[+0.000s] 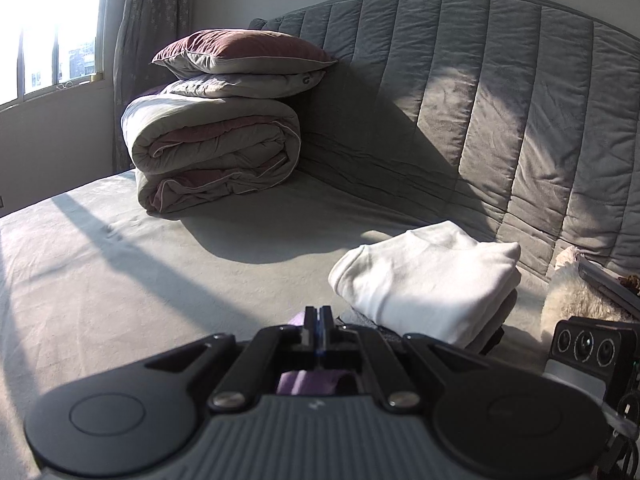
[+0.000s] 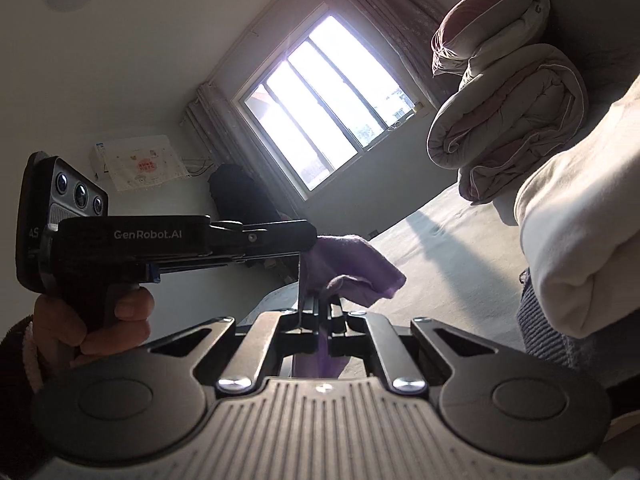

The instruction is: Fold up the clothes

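On the left of the right wrist view, a hand [image 2: 108,320] holds the left gripper [image 2: 310,236] level, its side printed "GenRobot.AI" and a cut-off "AS" on the plate behind. Its fingers are clamped on the top edge of a purple cloth [image 2: 352,268]. The right gripper [image 2: 320,308] is pinched on the same cloth just below, so the short span between the two grips runs roughly up and down — both tools are equally close, and any fold turns on that span. In the left wrist view, the jaws are together with purple showing beneath them. To the right, a folded white garment [image 1: 428,280] tops a small stack on the bed [image 1: 160,280]. Further writing on the wall unit is too small to read.
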Motion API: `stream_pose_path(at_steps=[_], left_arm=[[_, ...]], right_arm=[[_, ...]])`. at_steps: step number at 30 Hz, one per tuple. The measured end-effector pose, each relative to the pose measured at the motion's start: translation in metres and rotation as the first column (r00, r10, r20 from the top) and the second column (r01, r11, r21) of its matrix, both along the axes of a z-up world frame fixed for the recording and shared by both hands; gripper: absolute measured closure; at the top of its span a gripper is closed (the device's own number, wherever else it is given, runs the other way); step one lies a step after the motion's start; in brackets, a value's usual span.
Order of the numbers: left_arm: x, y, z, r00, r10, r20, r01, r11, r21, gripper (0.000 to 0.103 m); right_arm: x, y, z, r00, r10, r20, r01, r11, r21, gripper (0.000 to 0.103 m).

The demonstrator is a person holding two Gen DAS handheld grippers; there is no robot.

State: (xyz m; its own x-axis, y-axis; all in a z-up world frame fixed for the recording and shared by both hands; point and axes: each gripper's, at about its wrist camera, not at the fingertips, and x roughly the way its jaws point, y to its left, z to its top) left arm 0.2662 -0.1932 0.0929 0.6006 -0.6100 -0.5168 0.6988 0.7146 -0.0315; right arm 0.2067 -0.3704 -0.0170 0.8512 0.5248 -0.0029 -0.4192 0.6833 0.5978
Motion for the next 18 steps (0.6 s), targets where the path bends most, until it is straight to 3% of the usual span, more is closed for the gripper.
stream_pose_path(at_steps=[2,6,8,10,11,13,16,18], left_arm=[[0.007,-0.004,-0.012,0.999,0.018,-0.029,-0.016,0.999,0.045,0.103],[0.027,-0.012,-0.052,0.988,0.101,-0.114,-0.074,0.972,0.225,0.103],[0.039,-0.015,-0.077,0.971,0.153,-0.184,-0.089,0.945,0.315,0.103],[0.050,-0.014,-0.099,0.944,0.174,-0.279,-0.065,0.930,0.361,0.103],[0.053,-0.013,-0.106,0.936,0.180,-0.301,-0.061,0.929,0.365,0.103],[0.056,-0.010,-0.110,0.946,0.185,-0.267,-0.077,0.926,0.370,0.100],[0.066,-0.006,-0.105,0.947,0.192,-0.258,-0.102,0.940,0.326,0.081],[0.073,-0.005,-0.103,0.943,0.178,-0.283,-0.097,0.956,0.278,0.074]], right_arm=[[0.004,0.002,0.007,0.995,-0.020,-0.096,0.013,0.997,-0.076,0.099],[0.013,0.010,-0.001,0.955,-0.067,-0.290,-0.005,0.970,-0.241,0.099],[0.018,0.015,-0.009,0.924,-0.095,-0.370,-0.028,0.949,-0.314,0.099],[0.020,0.017,-0.017,0.913,-0.093,-0.396,-0.053,0.938,-0.343,0.099],[0.021,0.018,-0.021,0.908,-0.093,-0.409,-0.066,0.932,-0.357,0.099],[0.024,0.021,-0.029,0.896,-0.093,-0.435,-0.091,0.919,-0.384,0.099],[0.027,0.024,-0.041,0.877,-0.093,-0.472,-0.130,0.899,-0.418,0.099],[0.023,0.019,-0.040,0.879,-0.067,-0.471,-0.138,0.911,-0.388,0.099]])
